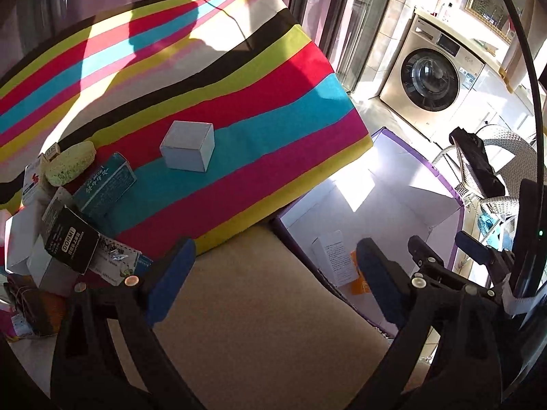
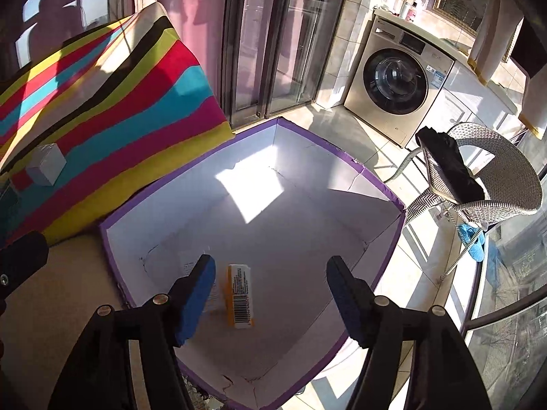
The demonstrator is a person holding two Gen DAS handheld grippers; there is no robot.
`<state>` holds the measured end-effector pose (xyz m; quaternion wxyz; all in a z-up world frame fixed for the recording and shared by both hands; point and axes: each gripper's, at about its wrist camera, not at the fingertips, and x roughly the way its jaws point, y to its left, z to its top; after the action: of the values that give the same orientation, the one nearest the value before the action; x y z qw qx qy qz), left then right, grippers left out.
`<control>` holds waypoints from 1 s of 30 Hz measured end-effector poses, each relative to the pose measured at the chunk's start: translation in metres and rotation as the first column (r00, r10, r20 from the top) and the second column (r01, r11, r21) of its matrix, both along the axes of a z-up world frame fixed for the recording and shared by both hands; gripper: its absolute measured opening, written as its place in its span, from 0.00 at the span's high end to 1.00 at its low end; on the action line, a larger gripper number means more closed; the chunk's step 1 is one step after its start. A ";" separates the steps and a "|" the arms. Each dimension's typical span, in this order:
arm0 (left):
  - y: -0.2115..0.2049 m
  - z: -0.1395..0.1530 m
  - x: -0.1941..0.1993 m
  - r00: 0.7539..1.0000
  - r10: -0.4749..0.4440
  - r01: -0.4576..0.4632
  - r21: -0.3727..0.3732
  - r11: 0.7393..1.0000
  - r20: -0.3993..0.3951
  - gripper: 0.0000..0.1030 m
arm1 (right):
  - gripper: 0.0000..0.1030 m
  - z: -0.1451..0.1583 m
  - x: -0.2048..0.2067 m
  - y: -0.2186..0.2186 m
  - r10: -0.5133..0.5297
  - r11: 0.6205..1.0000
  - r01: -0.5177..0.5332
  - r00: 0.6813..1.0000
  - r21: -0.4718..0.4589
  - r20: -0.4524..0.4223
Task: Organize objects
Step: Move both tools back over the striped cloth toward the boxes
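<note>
Right tongs (image 2: 270, 297) open and empty over purple-rimmed bin (image 2: 342, 157), orange carton (image 2: 241, 295) lying below on bin floor, long axis along fingers; left tongs (image 1: 273, 273) open, nearer white box (image 1: 188, 145) mid-cloth, well ahead.

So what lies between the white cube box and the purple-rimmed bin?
In the left wrist view, only bare striped cloth lies between the white cube box and the purple-rimmed bin; nothing stands there.
</note>
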<state>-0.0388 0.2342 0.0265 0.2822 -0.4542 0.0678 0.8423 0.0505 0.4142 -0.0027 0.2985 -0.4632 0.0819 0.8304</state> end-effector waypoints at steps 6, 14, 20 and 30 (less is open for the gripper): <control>-0.032 0.002 -0.006 0.997 0.077 -0.077 -0.004 0.997 -0.013 0.07 | 0.32 0.008 -0.013 -0.026 0.067 0.998 -0.067 0.997 -0.002 -0.027; -0.070 0.007 -0.012 0.985 0.168 -0.168 -0.013 0.986 -0.044 0.07 | 0.30 0.017 -0.027 -0.054 0.135 0.991 -0.136 0.989 -0.007 -0.053; -0.098 0.010 -0.015 0.972 0.226 -0.227 -0.014 0.974 -0.062 0.07 | 0.30 0.023 -0.036 -0.075 0.180 0.983 -0.181 0.981 -0.013 -0.076; -0.146 0.011 -0.012 0.945 0.317 -0.318 0.000 0.948 -0.079 0.07 | 0.30 0.029 -0.049 -0.121 0.275 0.960 -0.279 0.955 -0.013 -0.113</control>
<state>-0.0507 0.0885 0.0378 0.1373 -0.4276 0.0099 0.8934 0.0012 0.2937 0.0267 0.1676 -0.4280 0.0443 0.8870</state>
